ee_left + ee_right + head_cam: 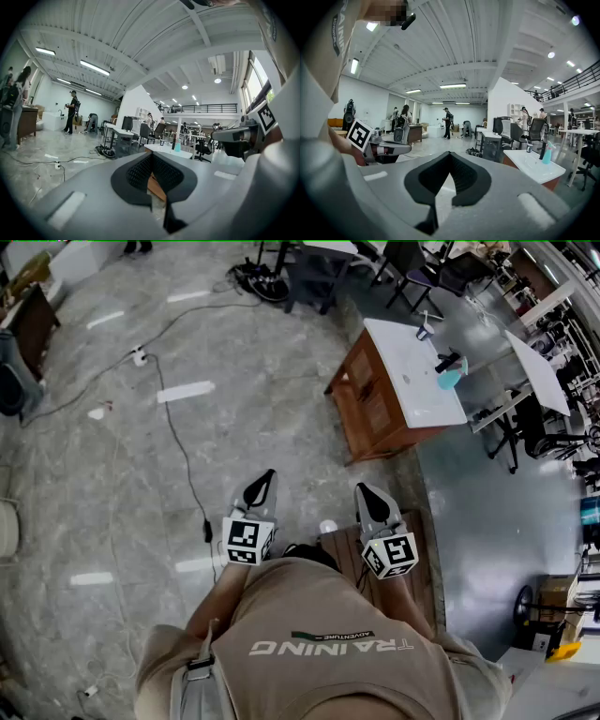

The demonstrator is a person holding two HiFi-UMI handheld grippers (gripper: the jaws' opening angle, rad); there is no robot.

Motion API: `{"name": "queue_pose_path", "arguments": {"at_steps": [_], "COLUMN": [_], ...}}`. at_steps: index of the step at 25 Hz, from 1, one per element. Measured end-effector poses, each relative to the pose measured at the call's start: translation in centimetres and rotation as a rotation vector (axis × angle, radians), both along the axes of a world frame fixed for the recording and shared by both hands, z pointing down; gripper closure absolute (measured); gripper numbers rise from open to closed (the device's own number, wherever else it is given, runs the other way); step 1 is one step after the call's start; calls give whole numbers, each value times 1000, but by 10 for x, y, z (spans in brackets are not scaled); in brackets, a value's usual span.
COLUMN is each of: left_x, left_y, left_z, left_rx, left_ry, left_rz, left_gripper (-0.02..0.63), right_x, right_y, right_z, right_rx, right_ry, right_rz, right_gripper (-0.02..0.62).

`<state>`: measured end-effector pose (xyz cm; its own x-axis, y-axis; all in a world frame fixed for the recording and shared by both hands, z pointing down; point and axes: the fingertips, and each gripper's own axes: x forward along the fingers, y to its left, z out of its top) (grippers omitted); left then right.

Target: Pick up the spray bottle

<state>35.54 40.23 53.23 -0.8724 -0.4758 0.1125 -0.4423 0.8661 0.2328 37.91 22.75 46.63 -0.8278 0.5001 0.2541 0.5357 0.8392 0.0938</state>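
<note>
A light-blue spray bottle [451, 378] with a dark head stands on the white top of a wooden cabinet [403, 381], far ahead to the right. It shows small in the left gripper view [177, 146] and in the right gripper view [546, 153]. My left gripper [267, 476] is held in front of the person's chest, shut with nothing between its pads. Beside it my right gripper [366, 491] is also shut and empty. Both point over the floor toward the cabinet, well short of it. In their own views the left jaws [151, 157] and the right jaws [449, 157] meet at the tips.
A black cable [183, 456] and a power strip [139, 356] lie on the grey floor to the left. A small dark cup [424, 331] stands on the cabinet top. Desks and office chairs [525, 418] crowd the right and back. Several people [71, 111] stand far off.
</note>
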Motion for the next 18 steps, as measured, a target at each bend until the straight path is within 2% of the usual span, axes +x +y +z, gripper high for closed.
{"name": "queue_pose_path", "arguments": {"at_steps": [6,12,18], "left_x": [-7,-10,-12], "left_y": [17,14,13], "left_z": [-1,10,19], "left_rx": [25,23,10], "left_ry": [16,43,76], "left_rz": [-35,-27,-25], "left_gripper": [589,589,589], "right_x": [0,-5,-17], "right_y": [11,11,6], "right_z": [0,2,21], "right_rx": [2,-15,-45], "right_ry": [8,15,65], "right_rz": [-8,-3,16], "right_gripper": [594,594,594]}}
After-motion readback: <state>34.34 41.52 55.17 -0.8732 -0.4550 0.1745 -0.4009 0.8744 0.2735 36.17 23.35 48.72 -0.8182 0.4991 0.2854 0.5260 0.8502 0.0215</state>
